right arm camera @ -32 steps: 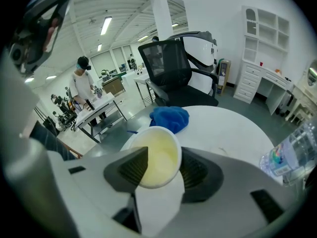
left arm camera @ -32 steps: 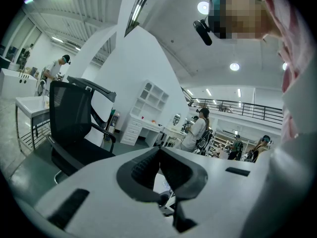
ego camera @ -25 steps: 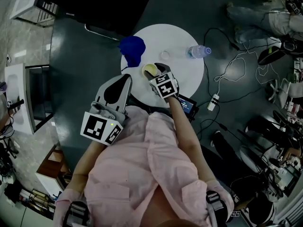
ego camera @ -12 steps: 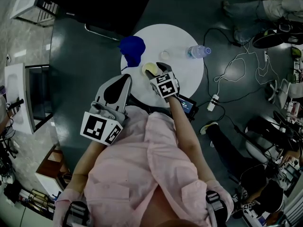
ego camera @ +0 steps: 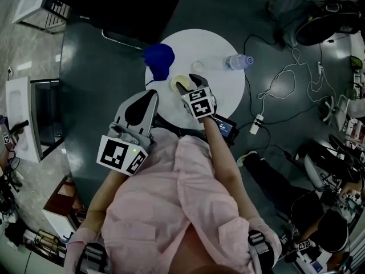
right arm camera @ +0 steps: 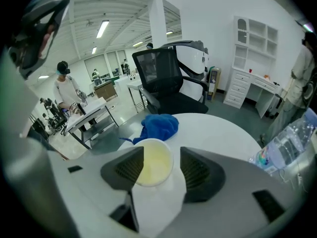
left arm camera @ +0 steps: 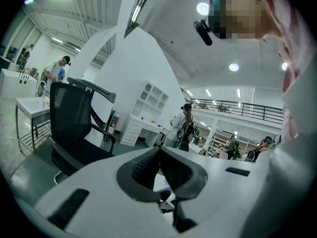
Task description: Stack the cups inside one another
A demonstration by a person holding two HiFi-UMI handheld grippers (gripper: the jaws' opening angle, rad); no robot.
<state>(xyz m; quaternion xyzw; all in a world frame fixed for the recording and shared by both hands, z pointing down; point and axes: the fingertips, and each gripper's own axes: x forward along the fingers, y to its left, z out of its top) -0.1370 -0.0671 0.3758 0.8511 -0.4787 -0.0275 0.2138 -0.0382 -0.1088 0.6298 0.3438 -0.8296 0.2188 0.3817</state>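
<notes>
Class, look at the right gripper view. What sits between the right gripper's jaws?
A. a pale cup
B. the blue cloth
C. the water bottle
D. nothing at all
A: the right gripper view shows the pale cup between the jaws of the right gripper, while the blue cloth and the water bottle lie apart from it on the white table.
</notes>
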